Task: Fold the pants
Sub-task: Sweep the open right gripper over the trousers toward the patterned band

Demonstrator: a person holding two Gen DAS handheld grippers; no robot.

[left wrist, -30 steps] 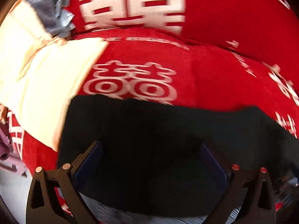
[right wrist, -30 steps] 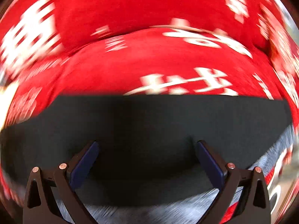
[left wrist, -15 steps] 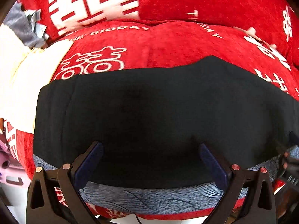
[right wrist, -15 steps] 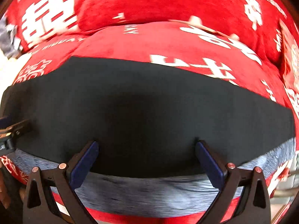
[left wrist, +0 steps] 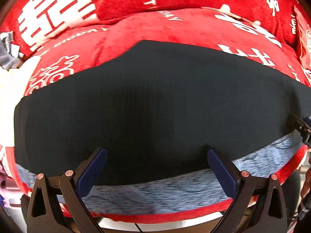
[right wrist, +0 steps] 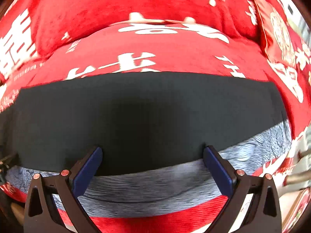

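Red sofa cover with white characters fills both views, seat cushion and back cushion behind it. Black pants lie flat across the seat cushion, spread left to right, far edge bumped up near the middle in the left wrist view, straighter in the right wrist view. Grey-blue heathered band runs along the near edge of the black fabric, just above the cushion's front lip; same band in right view. Left gripper hovers over the near edge of the pants, jaws spread wide, nothing between the blue pads. Right gripper same pose, jaws apart, empty, also over the near edge. Pale cloth and grey crumpled fabric at far left of the sofa. Right gripper's tip shows at the right edge of the left view.
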